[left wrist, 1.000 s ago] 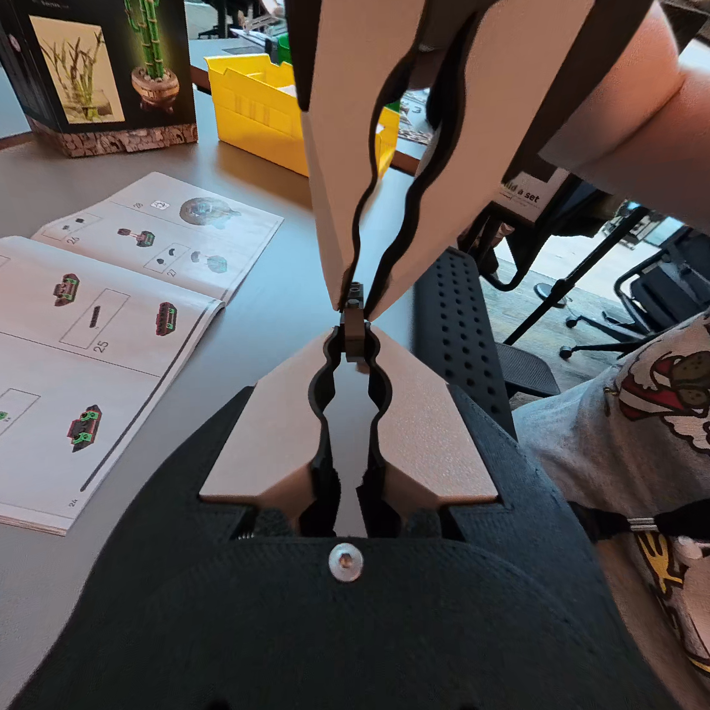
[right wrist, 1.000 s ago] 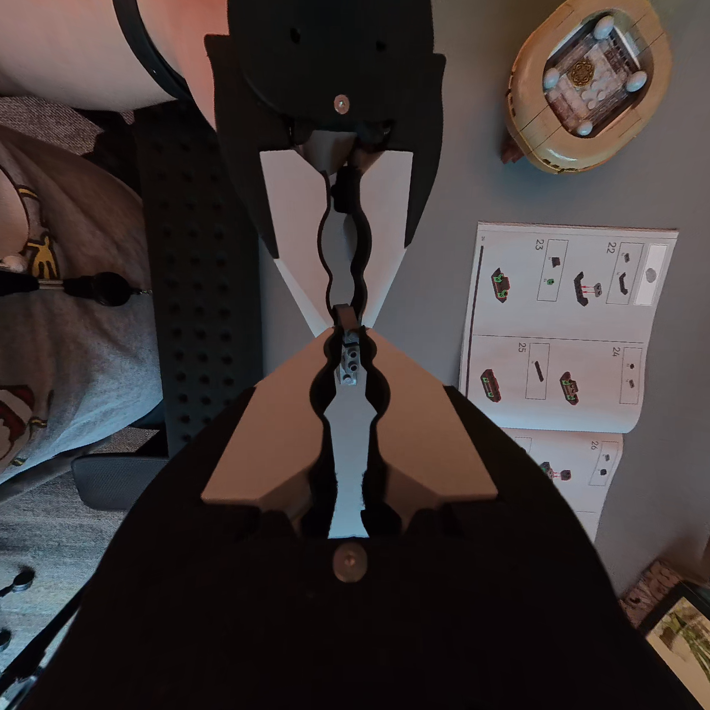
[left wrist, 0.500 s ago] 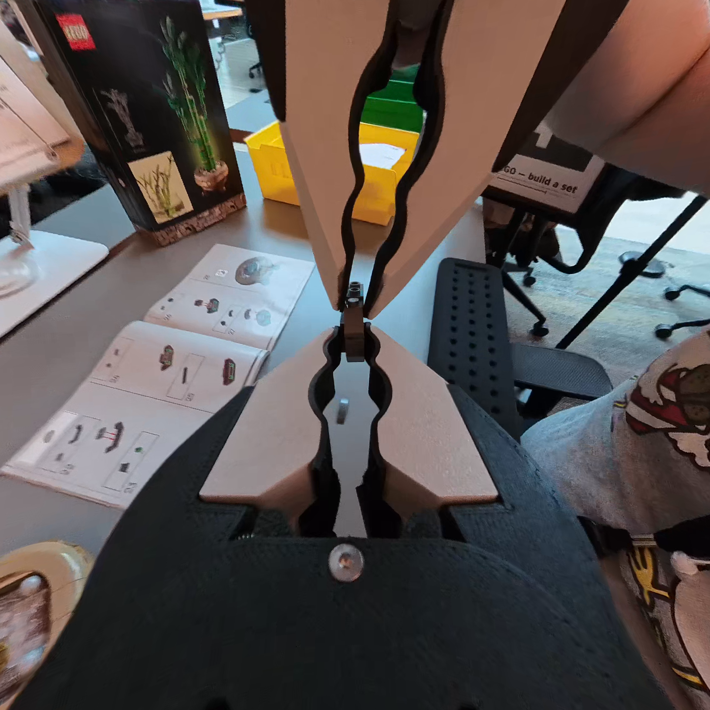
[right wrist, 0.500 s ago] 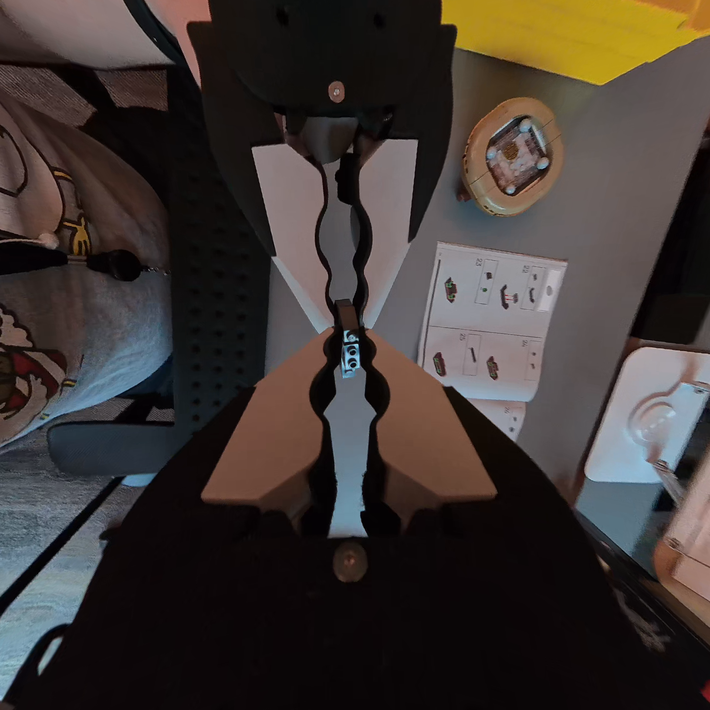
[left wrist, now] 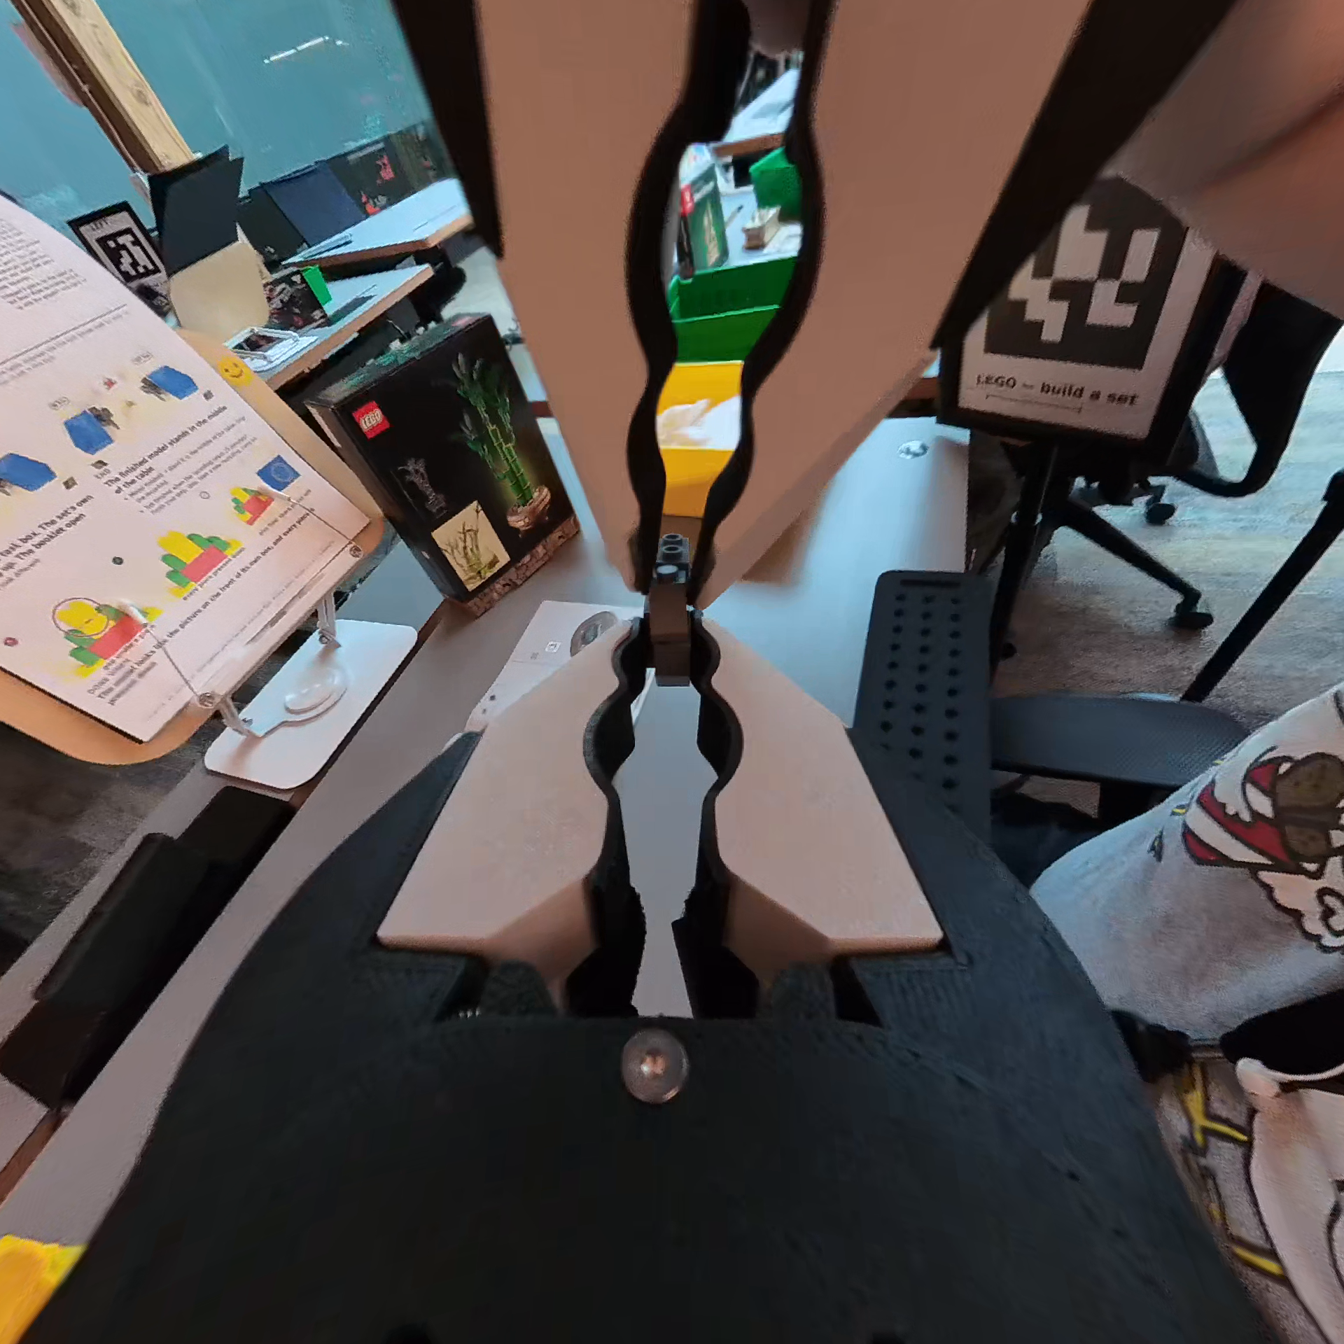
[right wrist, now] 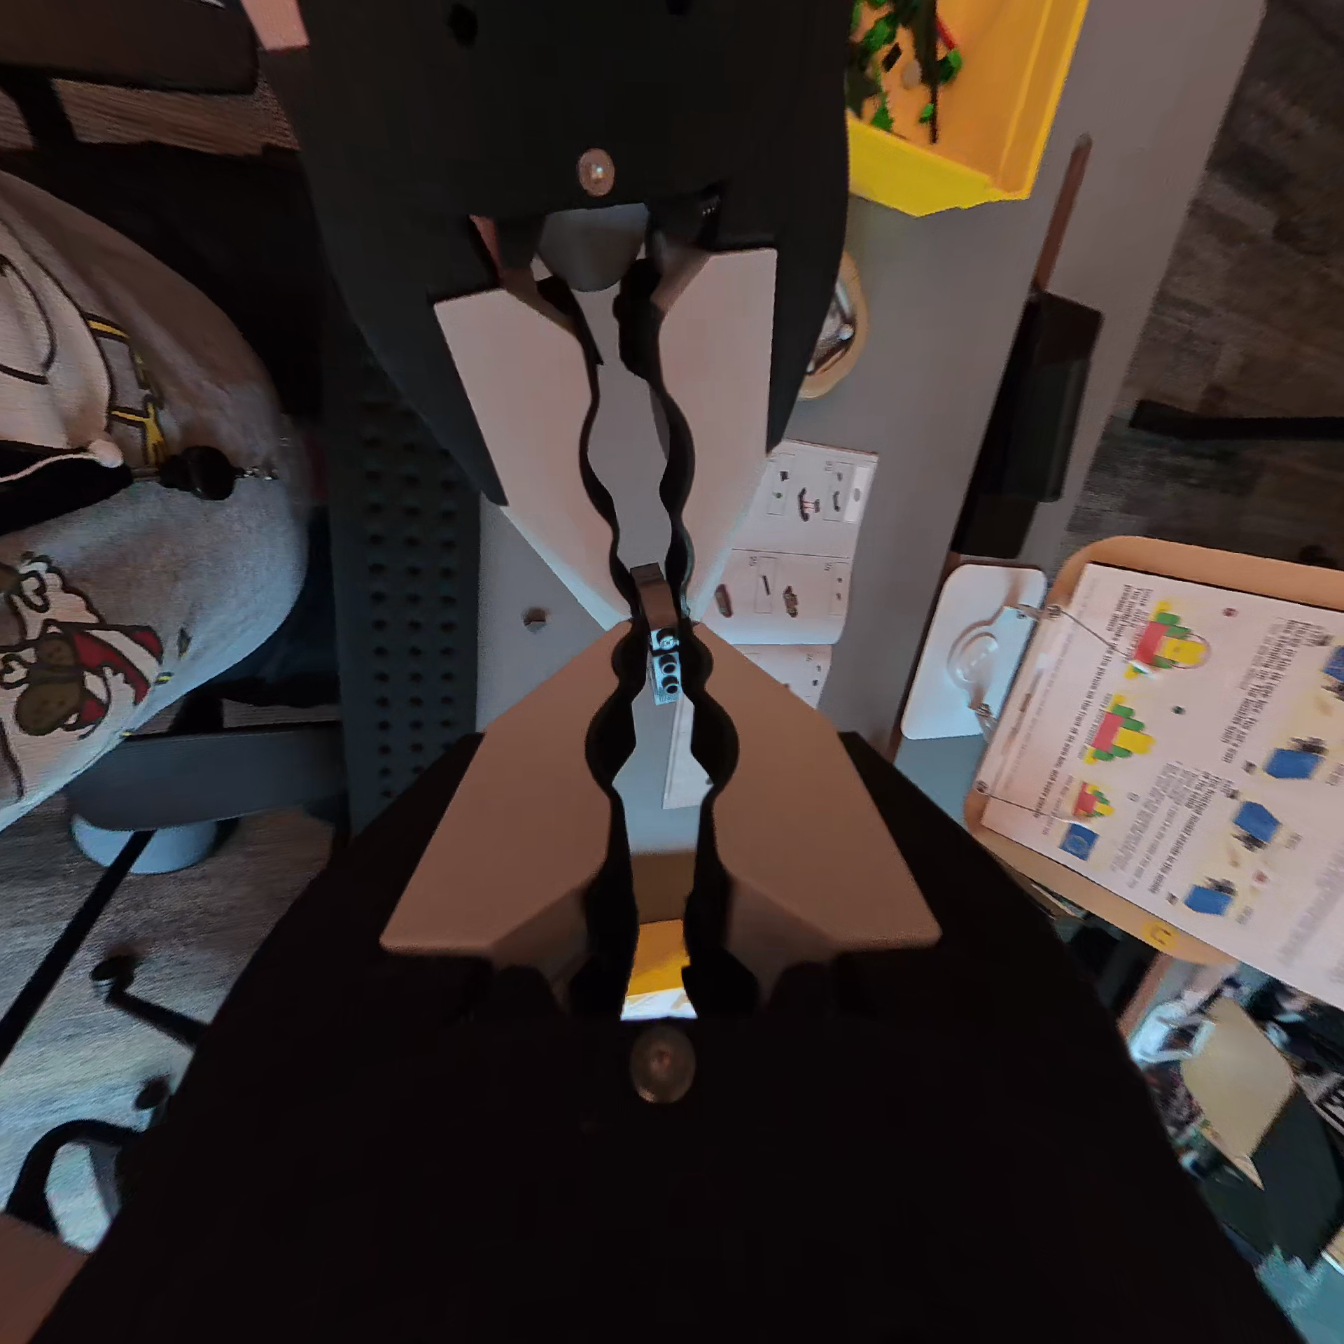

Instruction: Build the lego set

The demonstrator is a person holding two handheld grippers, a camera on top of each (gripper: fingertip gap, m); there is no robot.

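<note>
My left gripper (left wrist: pixel 669 627) is shut on a small dark brown brick (left wrist: pixel 670 644) held in the air above the grey table (left wrist: pixel 858 509). My right gripper (left wrist: pixel 665 582) comes down from above, tip to tip with it, shut on a small grey studded piece (left wrist: pixel 672 560). The two pieces touch end to end between the fingertips. In the right wrist view the right gripper (right wrist: pixel 660 634) pinches the grey piece (right wrist: pixel 665 668), and the left gripper (right wrist: pixel 653 604) opposite holds the brown brick (right wrist: pixel 649 590).
On the table are the black set box (left wrist: pixel 451 451), a yellow bin (left wrist: pixel 691 451), an open instruction booklet (right wrist: pixel 793 553), an instruction sheet on a stand (left wrist: pixel 145 509) and a tan round model (right wrist: pixel 836 349). A black chair back (left wrist: pixel 924 691) and a person's grey shirt (left wrist: pixel 1200 873) are at the right. The grippers are tip to tip, or close to it.
Both grippers have risen together, well above the table, still tip to tip with their pieces. The booklet and box look smaller and farther, and the sheet on the stand has come into view.
</note>
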